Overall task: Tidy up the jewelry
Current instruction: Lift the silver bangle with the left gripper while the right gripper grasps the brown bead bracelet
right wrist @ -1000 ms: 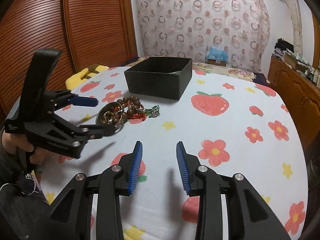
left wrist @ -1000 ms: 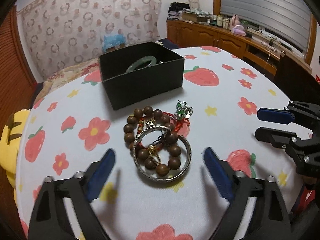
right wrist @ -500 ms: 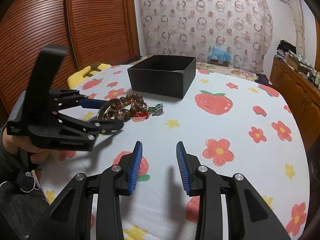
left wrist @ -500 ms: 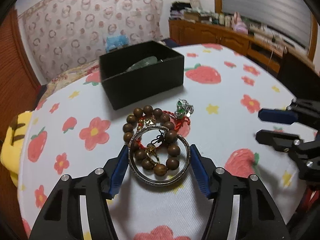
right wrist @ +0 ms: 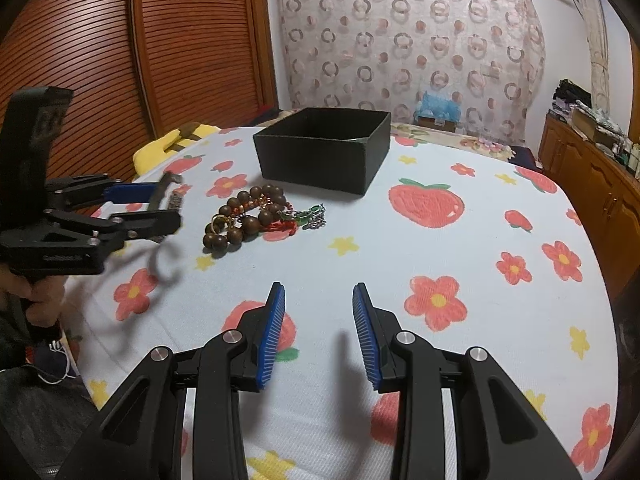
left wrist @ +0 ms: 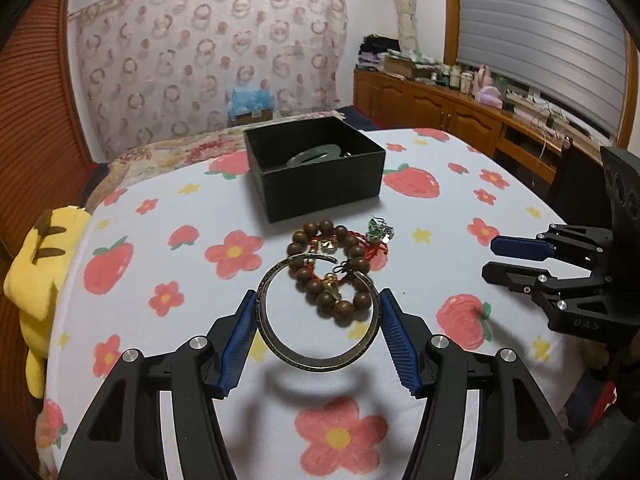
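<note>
My left gripper is shut on a silver bangle and holds it above the table, its shadow below; it also shows in the right wrist view. A wooden bead bracelet with red cord and a green pendant lies on the cloth, also in the right wrist view. The black box behind holds a jade bangle. My right gripper is open and empty, low over the table front; it shows at the right in the left wrist view.
The round table has a strawberry and flower cloth. A yellow plush lies at the left edge. Wooden cabinets stand at the right, a slatted wooden door at the left.
My left gripper closed on the silver bangle and lifted it off the bead pile. The right gripper stayed in place.
</note>
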Available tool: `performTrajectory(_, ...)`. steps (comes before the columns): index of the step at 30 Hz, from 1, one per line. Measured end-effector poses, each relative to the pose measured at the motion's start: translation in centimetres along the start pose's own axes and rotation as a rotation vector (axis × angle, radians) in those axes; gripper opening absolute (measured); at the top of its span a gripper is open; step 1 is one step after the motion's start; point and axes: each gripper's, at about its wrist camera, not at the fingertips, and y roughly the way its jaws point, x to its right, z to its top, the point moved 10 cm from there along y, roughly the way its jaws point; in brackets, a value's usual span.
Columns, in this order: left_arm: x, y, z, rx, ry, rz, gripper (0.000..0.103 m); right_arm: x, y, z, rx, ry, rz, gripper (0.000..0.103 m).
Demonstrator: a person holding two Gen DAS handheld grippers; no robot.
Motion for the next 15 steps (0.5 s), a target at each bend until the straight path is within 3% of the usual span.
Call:
performTrajectory(8, -1.5, -0.8, -0.6, 0.017, -0.038, 0.005, 0.058, -1.9, 0.5, 2.2, -0.011, -0.055, 0.030, 0.038)
performTrajectory(11, -2.0, -0.9, -0.7, 0.019, -0.046, 0.010, 0.058, -3.0, 0.8, 3.8, -0.006, -0.085, 0.049, 0.028)
performTrajectory(15, -2.5, -1.2, -0.7, 0.031, -0.058, 0.009, 0.058, -4.0, 2.4, 5.8, -0.020, -0.104, 0.070, 0.024)
